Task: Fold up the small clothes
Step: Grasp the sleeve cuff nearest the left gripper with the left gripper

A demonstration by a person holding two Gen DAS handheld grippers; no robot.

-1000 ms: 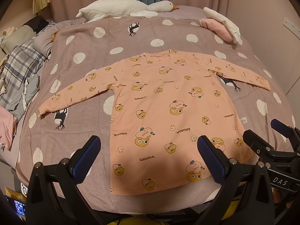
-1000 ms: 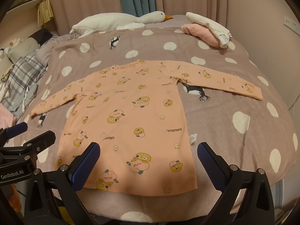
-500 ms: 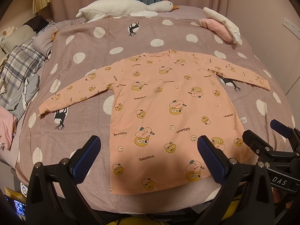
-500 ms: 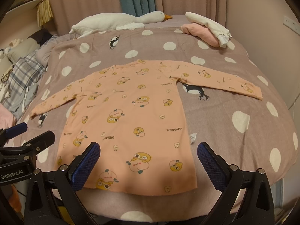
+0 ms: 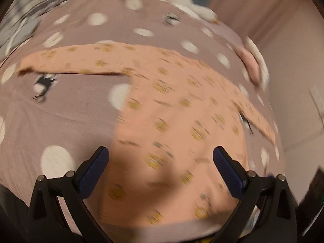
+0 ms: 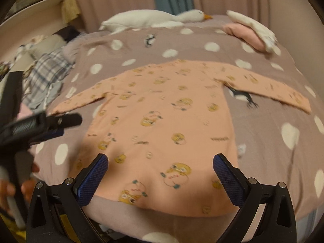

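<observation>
One peach long-sleeved top lies flat on the bed, with two sleeves spread out, one to the left and one to the right. One polka-dot bedspread covers the bed. One white goose plush lies at the far edge. One pink and white folded pile sits far right. One plaid garment lies at left. Two grippers are present: left gripper and right gripper, each with two blue-padded fingers.

No legible text in either view. Orange shirt carries small dark printed words among its cartoon faces, below-right of the chest; motion blur leaves every one unreadable.
</observation>
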